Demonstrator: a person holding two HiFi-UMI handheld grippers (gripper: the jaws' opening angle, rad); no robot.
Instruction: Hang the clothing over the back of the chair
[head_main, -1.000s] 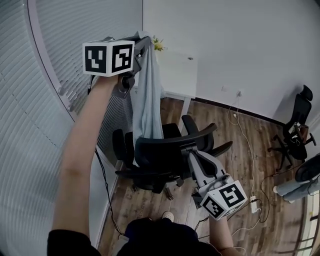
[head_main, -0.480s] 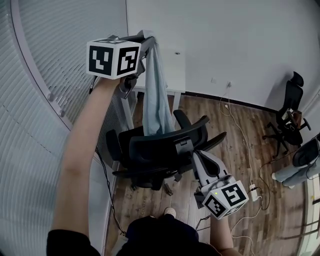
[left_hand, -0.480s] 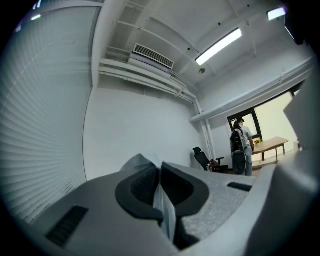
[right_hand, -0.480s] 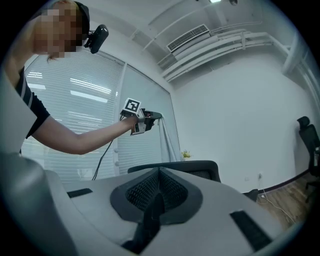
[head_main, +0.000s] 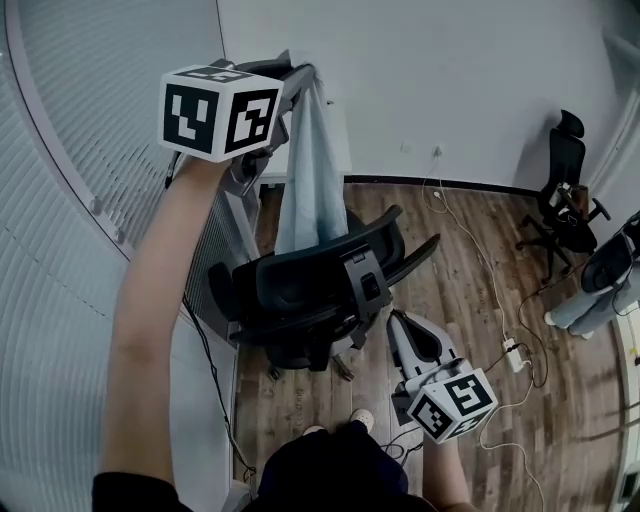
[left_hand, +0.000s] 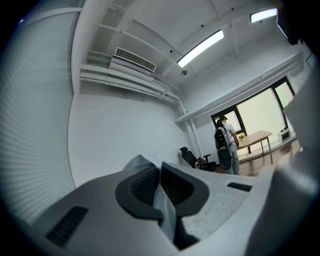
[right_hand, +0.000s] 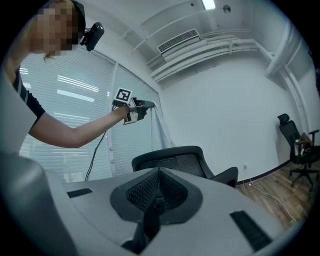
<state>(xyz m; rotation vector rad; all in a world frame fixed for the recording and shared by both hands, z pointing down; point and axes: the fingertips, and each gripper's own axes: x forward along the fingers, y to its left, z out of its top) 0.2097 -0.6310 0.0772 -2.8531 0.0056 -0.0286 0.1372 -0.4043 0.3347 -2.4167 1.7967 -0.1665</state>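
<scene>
1. Pale blue clothing (head_main: 312, 175) hangs in a long fold from the left gripper (head_main: 300, 76). Its fingers are clamped on the top edge, and the left gripper view shows the cloth pinched between the pads.
2. That arm is raised high, probably so the hanging length can clear the top of the black chair (head_main: 300, 300). In the head view the lower end of the fabric drops out of sight behind the backrest's upper rim. I cannot tell whether it touches the chair there.
3. The right gripper (head_main: 397, 322) is held low on the near side of the chair, near it but apart. Its fingers are together with nothing between them. It seems placed to steady the chair or take the free side of the cloth.
4. The clothing looks not yet draped. The next move likely calls for carrying the held edge across the backrest and lowering it so that fabric hangs on both sides. Uneven weight could let it slide off.
5. No container plays a part here, and only the chair's back is meant to bear the clothing.
</scene>
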